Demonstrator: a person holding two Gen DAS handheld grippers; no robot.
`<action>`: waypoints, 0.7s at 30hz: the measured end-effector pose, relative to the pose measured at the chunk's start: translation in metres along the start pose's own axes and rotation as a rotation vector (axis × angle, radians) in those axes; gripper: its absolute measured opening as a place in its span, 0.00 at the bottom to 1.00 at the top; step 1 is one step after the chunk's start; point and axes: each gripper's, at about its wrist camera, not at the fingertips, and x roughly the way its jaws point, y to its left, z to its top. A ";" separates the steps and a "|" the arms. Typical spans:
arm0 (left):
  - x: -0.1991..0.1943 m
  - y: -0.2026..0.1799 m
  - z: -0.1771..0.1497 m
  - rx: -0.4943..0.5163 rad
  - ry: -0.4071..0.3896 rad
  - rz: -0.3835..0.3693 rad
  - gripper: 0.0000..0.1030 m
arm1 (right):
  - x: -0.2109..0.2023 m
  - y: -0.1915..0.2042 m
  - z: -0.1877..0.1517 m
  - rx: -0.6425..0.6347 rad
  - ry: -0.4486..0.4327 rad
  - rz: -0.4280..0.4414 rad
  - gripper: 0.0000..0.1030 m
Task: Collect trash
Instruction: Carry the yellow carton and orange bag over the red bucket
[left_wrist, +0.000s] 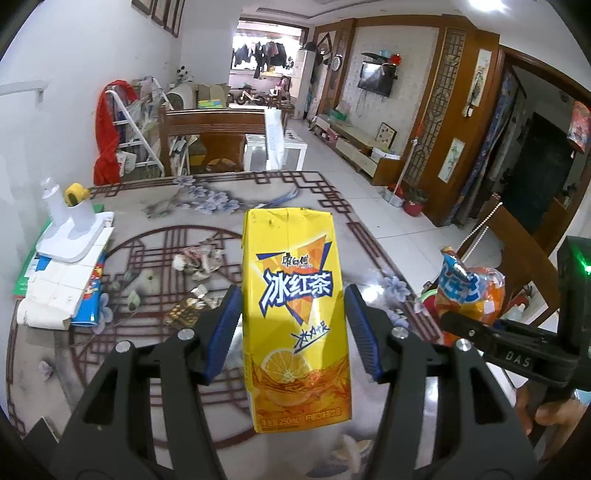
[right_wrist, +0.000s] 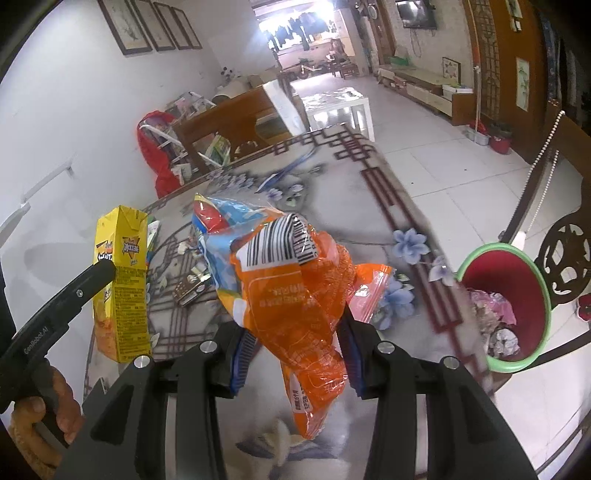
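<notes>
My left gripper (left_wrist: 293, 325) is shut on a yellow iced-tea carton (left_wrist: 295, 314) and holds it upright above the table. The carton also shows in the right wrist view (right_wrist: 122, 288), at the left. My right gripper (right_wrist: 295, 354) is shut on a crumpled orange and blue snack bag (right_wrist: 291, 288), held above the table; the bag shows in the left wrist view (left_wrist: 469, 291) at the right. A red bin with a green rim (right_wrist: 517, 299) stands on the floor past the table's right edge, with crumpled trash inside. Scraps of wrapper (left_wrist: 199, 262) lie on the table.
The patterned table (left_wrist: 177, 369) carries a stack of white paper and a blue packet (left_wrist: 62, 284) with a white stand (left_wrist: 70, 229) at the left. A wooden chair (right_wrist: 569, 258) stands right of the bin. White tiled floor lies beyond.
</notes>
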 end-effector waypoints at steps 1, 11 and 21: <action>0.002 -0.005 0.001 0.001 0.001 -0.006 0.54 | -0.003 -0.007 0.001 0.004 -0.002 -0.005 0.40; 0.028 -0.069 0.004 0.030 0.037 -0.078 0.54 | -0.021 -0.075 0.008 0.074 -0.009 -0.042 0.40; 0.076 -0.165 0.001 0.109 0.122 -0.267 0.54 | -0.035 -0.168 0.003 0.233 -0.006 -0.099 0.40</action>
